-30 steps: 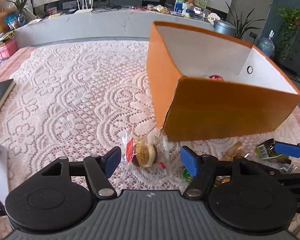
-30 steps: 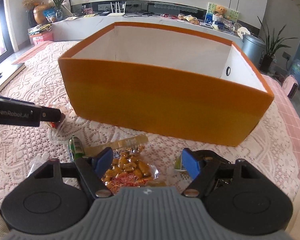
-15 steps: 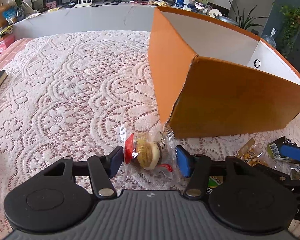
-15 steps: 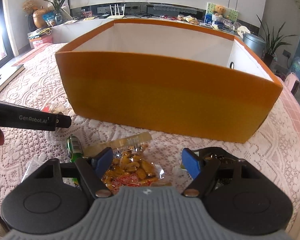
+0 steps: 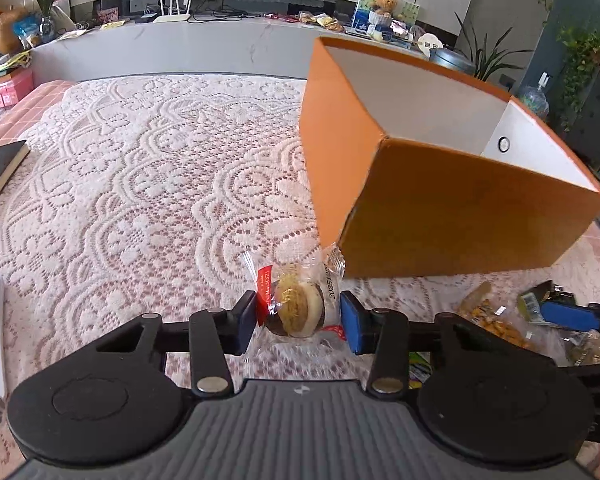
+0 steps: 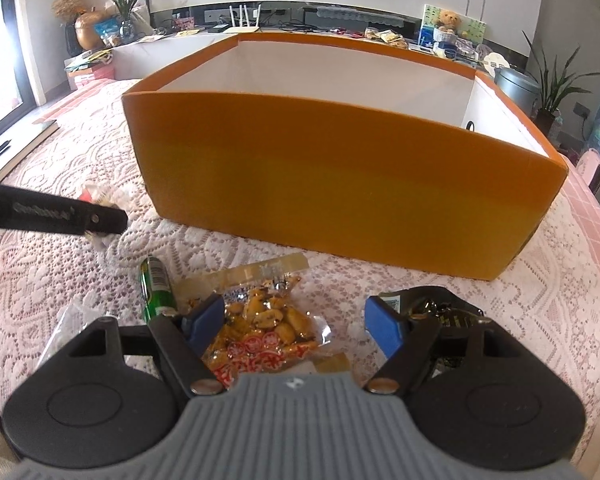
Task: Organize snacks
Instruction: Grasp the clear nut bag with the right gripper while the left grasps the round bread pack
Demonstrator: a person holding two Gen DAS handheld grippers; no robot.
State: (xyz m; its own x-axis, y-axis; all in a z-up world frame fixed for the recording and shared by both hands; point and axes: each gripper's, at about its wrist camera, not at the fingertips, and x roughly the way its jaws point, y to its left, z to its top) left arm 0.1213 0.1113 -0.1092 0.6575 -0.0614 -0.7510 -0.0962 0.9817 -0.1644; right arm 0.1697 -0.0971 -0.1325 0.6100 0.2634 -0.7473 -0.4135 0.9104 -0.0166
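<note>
Left gripper [image 5: 299,317]: jaws closing on clear-wrapped round sandwich cake w/ red label [image 5: 296,306], pads touching wrapper, beside near corner of orange cardboard box [image 5: 452,216] on lace-covered surface [image 5: 140,184]. Squeeze cake body, not film; lift clear of rim before release.

Right gripper [image 6: 295,326]: jaws hanging wide open, empty, over clear peanut-snack pouch w/ red print [image 6: 260,334].

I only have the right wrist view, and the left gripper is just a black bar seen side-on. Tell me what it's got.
Observer: The left gripper has both blue pads pressed against a clear-wrapped sandwich pastry.
Operator: Give me its position against the box.
Observer: The pastry is just short of the orange box's near corner, below the rim.
</note>
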